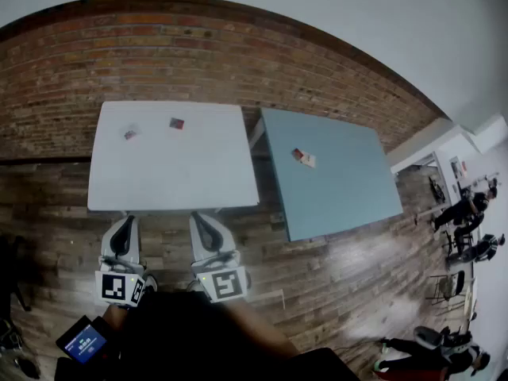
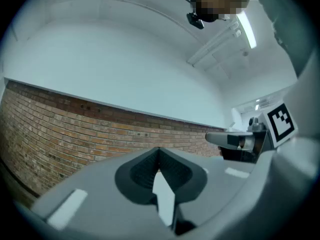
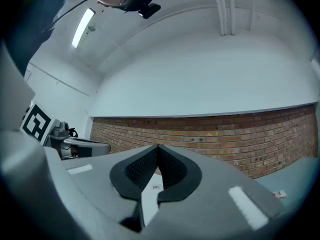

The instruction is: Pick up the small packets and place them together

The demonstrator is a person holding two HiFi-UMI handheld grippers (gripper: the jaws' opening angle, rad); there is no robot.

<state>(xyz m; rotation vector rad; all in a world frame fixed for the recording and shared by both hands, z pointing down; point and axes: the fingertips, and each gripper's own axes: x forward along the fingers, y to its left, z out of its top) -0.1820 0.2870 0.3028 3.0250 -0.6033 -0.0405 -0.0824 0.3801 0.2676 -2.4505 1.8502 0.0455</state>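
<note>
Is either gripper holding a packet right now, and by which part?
Nothing is held. The left gripper and the right gripper are both shut, with nothing between their jaws.

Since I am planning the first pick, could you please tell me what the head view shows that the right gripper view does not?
Only the head view: the wooden floor, and the white table's whole top with two small packets lying apart. Only the right gripper view: a ceiling light, and the right gripper's jaws up close, tips together, nothing between them. Both: the brick wall, the left gripper, and the blue table with packets on it.
</note>
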